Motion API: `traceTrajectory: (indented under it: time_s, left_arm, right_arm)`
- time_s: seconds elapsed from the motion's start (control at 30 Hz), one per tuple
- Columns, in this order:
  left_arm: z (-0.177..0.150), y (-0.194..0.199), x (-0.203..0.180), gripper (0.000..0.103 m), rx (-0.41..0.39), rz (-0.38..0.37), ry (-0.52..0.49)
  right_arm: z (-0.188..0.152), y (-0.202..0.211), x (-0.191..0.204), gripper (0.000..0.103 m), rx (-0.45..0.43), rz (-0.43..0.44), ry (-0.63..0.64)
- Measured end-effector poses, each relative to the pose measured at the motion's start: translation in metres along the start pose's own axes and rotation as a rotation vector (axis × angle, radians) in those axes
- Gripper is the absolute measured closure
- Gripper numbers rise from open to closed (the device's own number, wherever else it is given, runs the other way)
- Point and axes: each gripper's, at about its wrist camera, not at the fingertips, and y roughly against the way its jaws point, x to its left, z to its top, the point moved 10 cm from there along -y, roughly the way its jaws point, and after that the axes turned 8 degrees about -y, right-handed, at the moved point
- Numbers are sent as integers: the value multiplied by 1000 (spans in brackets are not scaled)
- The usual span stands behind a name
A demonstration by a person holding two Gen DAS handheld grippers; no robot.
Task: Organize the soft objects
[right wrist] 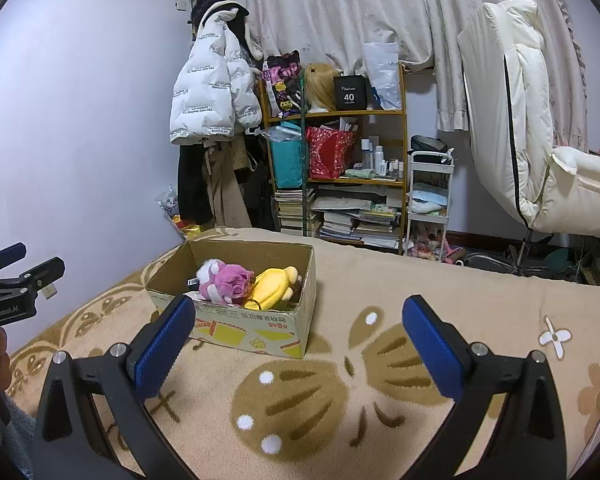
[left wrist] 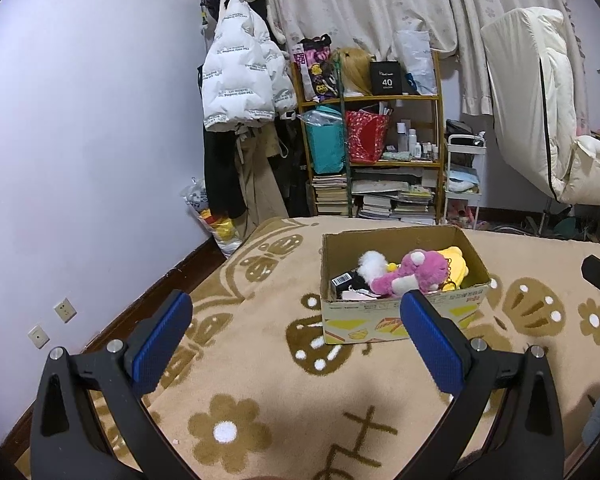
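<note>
Both tools are hanging empty above the patterned blanket. The left tool is standing spread wide at the bottom of its frame, and the right tool is spread just as wide, with nothing between the blue pads of either.

The soft things are already sitting in the cardboard box, left of centre in the right wrist frame: a pink plush leaning against a yellow plush, and a white fluffy toy showing in the left view.

The risk I am seeing is the light box sliding or tipping on the soft blanket if a tool is nudging its wall. The toys are lying heaped together, so a pinch on one is likely dragging its neighbour out.
</note>
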Motion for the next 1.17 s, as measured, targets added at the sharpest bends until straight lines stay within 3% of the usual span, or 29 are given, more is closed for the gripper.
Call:
traceTrajectory:
  time_s: [1.17]
  left_arm:
    - [-5,-5,-1,0,1,-7,-9]
  right_arm:
    - [1,0,3,0,2,-4,-1]
